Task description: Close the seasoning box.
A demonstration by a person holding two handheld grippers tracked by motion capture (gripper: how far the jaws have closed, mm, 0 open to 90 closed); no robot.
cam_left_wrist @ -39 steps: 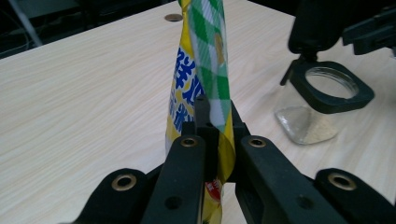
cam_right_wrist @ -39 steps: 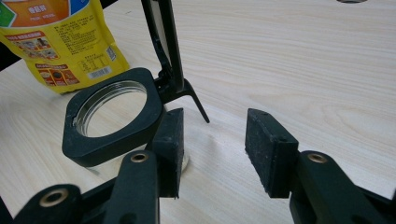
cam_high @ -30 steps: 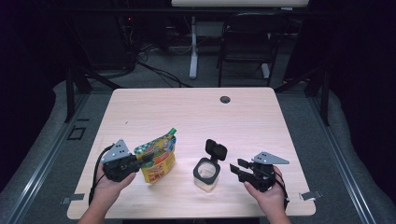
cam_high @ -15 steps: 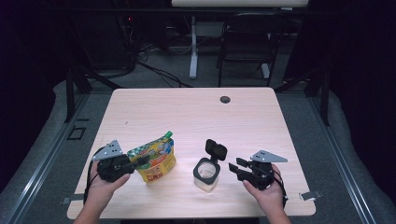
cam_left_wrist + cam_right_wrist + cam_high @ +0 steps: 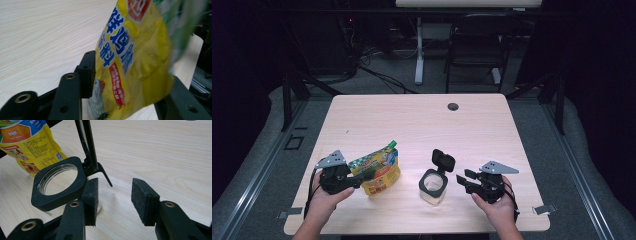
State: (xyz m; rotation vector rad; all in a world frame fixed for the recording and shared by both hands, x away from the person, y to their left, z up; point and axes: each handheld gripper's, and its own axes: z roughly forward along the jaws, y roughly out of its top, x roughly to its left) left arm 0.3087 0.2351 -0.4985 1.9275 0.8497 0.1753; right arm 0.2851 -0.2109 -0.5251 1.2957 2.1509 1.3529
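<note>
The left gripper [image 5: 362,176] has just been opening, its jaws now loose around the yellow seasoning pouch [image 5: 379,170] standing beside the open-lidded jar [image 5: 433,186]. Unsupported, the soft pouch could topple.

Black grippers [image 5: 362,176], grey tri plates, cables

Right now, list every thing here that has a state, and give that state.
Yellow pouch: standing on the table, between the left gripper's jaws.
Left gripper: jaws just opened, pads off the pouch.
Jar: upright, lid flipped open.
Right gripper: open, nothing between its jaws, beside the jar.
</note>
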